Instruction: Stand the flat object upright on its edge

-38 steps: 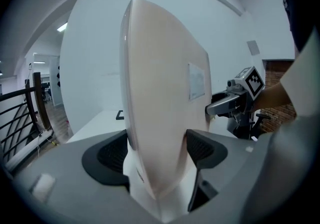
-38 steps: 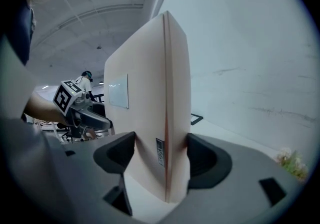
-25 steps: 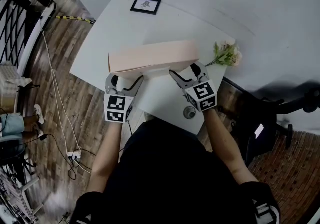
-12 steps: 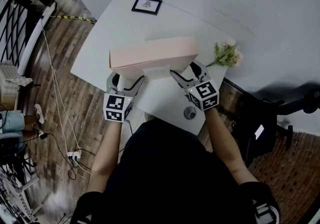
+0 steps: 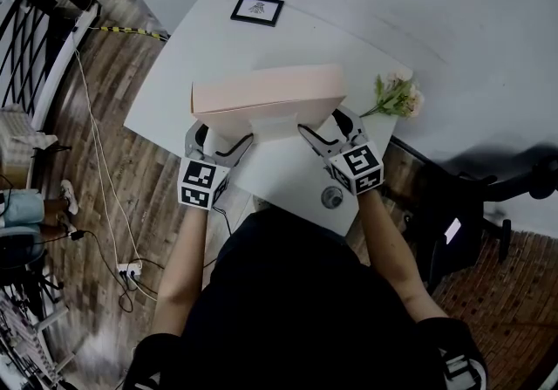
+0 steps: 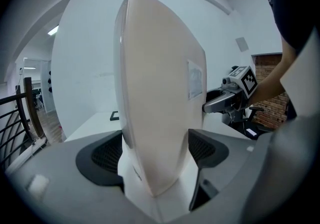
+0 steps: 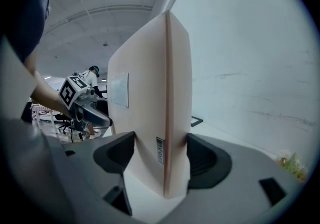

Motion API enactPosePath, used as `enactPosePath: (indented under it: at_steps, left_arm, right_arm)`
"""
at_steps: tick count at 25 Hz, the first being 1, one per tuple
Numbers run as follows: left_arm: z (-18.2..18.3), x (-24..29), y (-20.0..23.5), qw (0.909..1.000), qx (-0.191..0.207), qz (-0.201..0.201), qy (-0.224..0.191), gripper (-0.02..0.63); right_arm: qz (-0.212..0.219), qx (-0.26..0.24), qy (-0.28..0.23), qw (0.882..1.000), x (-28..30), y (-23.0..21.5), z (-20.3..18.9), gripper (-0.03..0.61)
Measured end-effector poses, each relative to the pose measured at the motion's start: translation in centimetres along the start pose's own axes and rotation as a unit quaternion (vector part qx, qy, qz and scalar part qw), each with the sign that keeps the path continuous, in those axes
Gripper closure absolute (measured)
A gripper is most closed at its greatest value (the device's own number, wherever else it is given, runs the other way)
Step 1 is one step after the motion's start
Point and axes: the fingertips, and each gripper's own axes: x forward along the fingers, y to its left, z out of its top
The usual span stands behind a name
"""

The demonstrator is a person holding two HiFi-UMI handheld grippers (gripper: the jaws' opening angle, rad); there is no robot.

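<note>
A flat pale pink box (image 5: 266, 96) stands upright on its long edge on the white table (image 5: 200, 39). My left gripper (image 5: 220, 137) straddles its left end and my right gripper (image 5: 324, 126) its right end. In the left gripper view the box (image 6: 155, 92) fills the gap between the pads of the left gripper (image 6: 156, 150). Both pads touch its faces, though the jaws have just been opening slightly. In the right gripper view the box (image 7: 150, 97) sits between the pads of the right gripper (image 7: 160, 155), which press on both faces.
A small black-framed picture (image 5: 255, 10) lies at the table's far side. A sprig of flowers (image 5: 397, 96) lies at the right edge and a round metal piece (image 5: 331, 197) near the front corner. Cables and a power strip (image 5: 129, 270) lie on the wooden floor to the left.
The box's top edge has shifted slightly away from me, so it looks a touch more upright. Both grippers have stayed at its ends.
</note>
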Motion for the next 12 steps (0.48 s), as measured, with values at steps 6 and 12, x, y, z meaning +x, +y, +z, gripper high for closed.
enactPosePath:
  at_steps: [6,12]
  left_arm:
    - [0.6,0.1,0.4,0.9997,-0.012,-0.020,-0.004,0.189]
    - [2.4,-0.8,0.6,0.9947,0.022,-0.098,-0.022,0.166]
  right_arm:
    - [0.002,-0.009,-0.011,1.000,-0.1,0.1,0.1,0.252]
    - [0.005,-0.017,-0.012,1.000,-0.2,0.1,0.1,0.252]
